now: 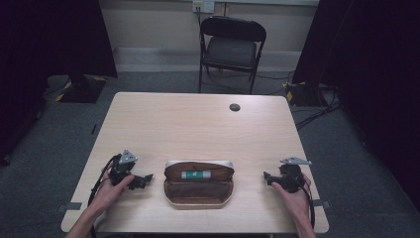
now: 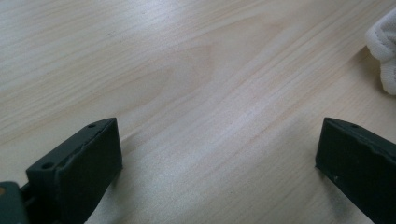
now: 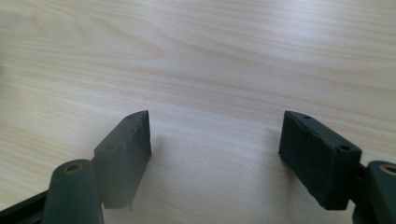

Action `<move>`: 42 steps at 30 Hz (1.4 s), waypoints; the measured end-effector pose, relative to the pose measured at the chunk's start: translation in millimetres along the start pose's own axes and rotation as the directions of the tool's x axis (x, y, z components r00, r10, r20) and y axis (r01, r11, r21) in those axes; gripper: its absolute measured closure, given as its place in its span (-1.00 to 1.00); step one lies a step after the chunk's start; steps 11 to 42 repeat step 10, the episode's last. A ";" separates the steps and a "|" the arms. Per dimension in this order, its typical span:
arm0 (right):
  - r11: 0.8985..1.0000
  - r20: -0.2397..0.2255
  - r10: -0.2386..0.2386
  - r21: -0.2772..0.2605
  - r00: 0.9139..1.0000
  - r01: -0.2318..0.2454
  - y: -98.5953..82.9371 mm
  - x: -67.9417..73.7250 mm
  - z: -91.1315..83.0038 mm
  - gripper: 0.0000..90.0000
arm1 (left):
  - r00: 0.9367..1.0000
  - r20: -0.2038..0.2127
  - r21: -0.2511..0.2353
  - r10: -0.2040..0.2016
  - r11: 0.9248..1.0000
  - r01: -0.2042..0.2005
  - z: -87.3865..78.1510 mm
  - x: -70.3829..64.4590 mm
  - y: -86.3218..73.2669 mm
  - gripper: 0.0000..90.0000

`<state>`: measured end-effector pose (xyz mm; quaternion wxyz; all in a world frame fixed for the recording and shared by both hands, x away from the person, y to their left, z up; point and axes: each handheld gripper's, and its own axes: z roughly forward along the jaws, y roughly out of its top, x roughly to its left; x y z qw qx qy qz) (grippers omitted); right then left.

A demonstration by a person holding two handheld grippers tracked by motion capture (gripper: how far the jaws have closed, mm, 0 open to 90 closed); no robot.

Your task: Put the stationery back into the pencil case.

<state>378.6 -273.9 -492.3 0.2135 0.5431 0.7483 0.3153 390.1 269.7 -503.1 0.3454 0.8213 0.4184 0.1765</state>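
On a pale wood-grain table (image 1: pixel 198 124), my left gripper (image 1: pixel 147 179) and right gripper (image 1: pixel 266 177) rest with jaws apart, flanking an open brown oval case (image 1: pixel 198 191) with white padded rim.

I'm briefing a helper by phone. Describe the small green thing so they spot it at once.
On the wooden table, near the person's edge, an open brown case lies between the two grippers. The green and white tube lies across its far half, the one bright thing in the case.
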 end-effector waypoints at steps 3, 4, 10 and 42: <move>1.000 0.029 -0.018 -0.021 0.999 0.019 -2.3 1.8 1.9 -0.48 | 1.000 0.000 0.001 0.001 1.000 -0.001 0.0 0.0 0.0 -1.00; 0.999 0.034 -0.013 -0.039 0.999 0.014 -4.1 2.0 2.9 -0.52 | 1.000 0.000 0.000 -0.001 1.000 0.001 0.0 0.0 0.0 -1.00; 0.998 0.040 -0.012 -0.058 0.999 0.014 -5.9 2.6 4.4 -0.56 | 1.000 0.000 0.000 0.000 1.000 0.000 0.0 0.0 0.0 -1.00; 0.998 0.040 -0.012 -0.058 0.999 0.014 -5.9 2.6 4.4 -0.56 | 1.000 0.000 0.000 0.000 1.000 0.000 0.0 0.0 0.0 -1.00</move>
